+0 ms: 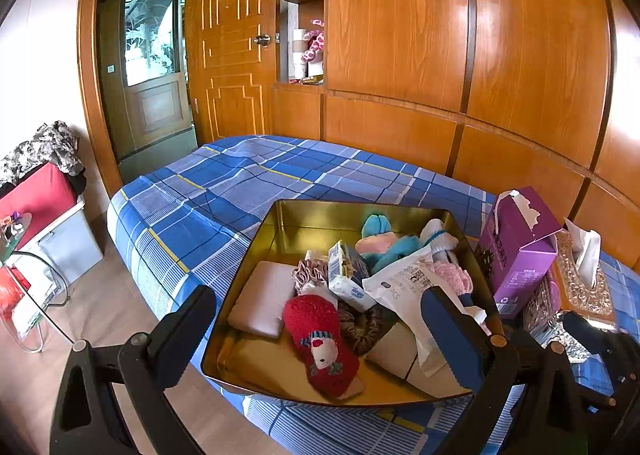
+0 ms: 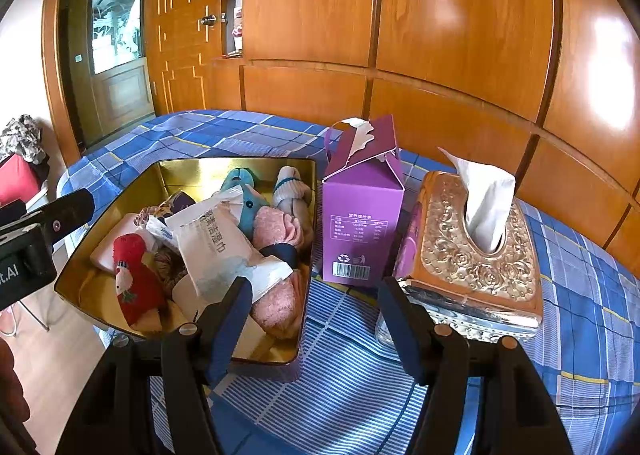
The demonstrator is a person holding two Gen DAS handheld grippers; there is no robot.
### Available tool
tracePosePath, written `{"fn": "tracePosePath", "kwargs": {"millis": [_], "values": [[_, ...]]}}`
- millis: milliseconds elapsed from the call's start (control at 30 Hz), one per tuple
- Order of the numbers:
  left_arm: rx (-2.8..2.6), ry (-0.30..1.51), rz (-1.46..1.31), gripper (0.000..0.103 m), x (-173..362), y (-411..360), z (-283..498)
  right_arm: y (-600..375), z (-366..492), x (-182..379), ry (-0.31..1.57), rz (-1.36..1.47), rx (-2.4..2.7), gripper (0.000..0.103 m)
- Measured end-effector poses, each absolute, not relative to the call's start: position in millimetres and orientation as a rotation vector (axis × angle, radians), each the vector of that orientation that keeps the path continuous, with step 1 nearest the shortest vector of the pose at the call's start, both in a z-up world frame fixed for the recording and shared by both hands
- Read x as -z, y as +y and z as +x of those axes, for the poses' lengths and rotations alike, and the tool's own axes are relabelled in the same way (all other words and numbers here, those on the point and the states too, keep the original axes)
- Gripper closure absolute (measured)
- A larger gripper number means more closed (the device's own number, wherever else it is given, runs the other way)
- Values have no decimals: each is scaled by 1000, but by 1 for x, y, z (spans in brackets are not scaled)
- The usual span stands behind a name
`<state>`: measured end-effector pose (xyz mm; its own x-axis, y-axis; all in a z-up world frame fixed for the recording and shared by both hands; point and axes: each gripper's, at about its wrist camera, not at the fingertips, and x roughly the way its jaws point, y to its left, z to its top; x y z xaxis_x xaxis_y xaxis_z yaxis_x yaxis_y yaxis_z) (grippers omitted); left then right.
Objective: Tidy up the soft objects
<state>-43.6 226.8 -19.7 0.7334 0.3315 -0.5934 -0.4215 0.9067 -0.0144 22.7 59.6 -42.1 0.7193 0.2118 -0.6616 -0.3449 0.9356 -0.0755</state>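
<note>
Many soft things already lie in the tin (image 1: 280,215), a shallow gold tray on the bed (image 1: 200,191): a red sock (image 1: 320,339) near the front, a pink pad (image 1: 262,303) at its left, scrunchies (image 1: 310,275), a wipes pack (image 1: 404,287) across the middle, a tissue pack (image 1: 346,275), blue (image 1: 378,227) and white socks (image 1: 436,237) at the back, and pink cloth (image 2: 276,307) at the near right corner. They lie heaped and crossed, not sorted, so the gathering looks largely done and the tidying within the tin seems left. Whether the purple carton (image 2: 360,215) and the tissue box (image 2: 476,255), standing just right of the tin, belong to the job cannot be told.

Both tongs are spread and hold nothing. The left gripper (image 1: 320,339) hovers over the tin's front edge, one finger outside its left wall and one over the wipes pack. The right gripper (image 2: 316,319) hangs above the strip of sheet between tin and tissue box, its left finger over the pink cloth.

Room is tight on the right: carton and tissue box stand close to the tin's wall, and the carton looks easy to tip. The tin's near left corner sits close to the bed's edge, with floor below. Open sheet lies behind and left of the tin, the best place to set things out.
</note>
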Motion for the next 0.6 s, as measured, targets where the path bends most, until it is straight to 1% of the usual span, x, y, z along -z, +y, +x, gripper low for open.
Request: {"fn": "tracePosePath", "kwargs": {"millis": [600], "values": [[-392, 630, -167, 0, 18, 226, -43, 59, 20, 42, 700, -211, -300, 36]]}}
